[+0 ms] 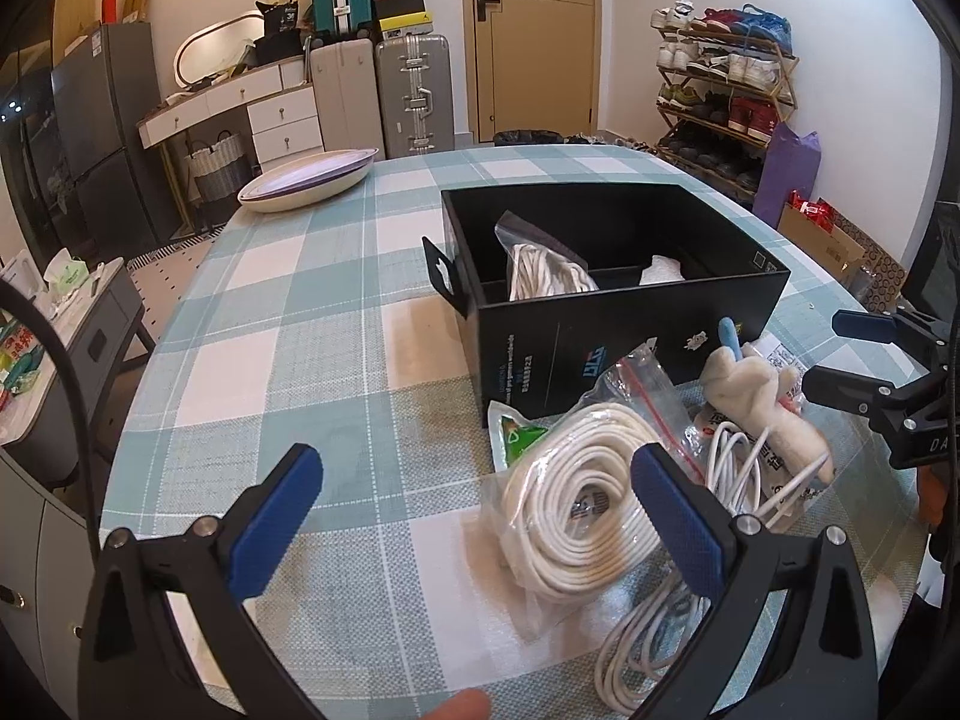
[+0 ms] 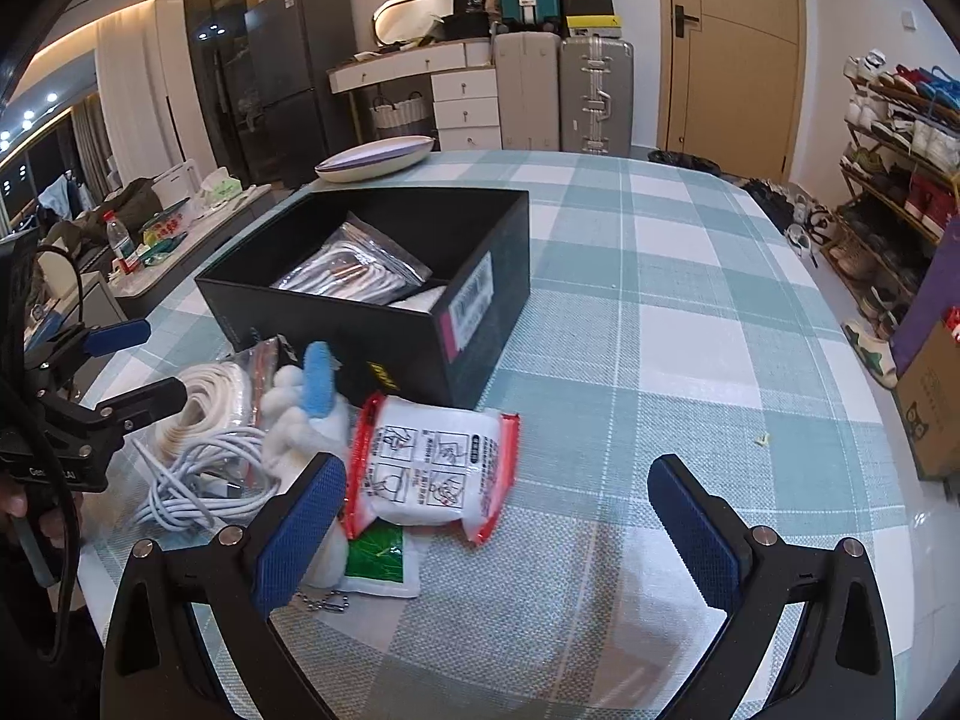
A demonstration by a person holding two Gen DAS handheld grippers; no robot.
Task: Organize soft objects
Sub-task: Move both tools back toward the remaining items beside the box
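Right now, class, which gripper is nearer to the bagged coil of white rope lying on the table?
Left. The left gripper is open, one of its fingers overlapping the bagged rope coil. The right gripper hovers open beyond the plush toy, farther from the coil.

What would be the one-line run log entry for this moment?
left claw: open, over bagged rope | right claw: open, empty, near white packet | box: holds one bagged rope | plush: on table
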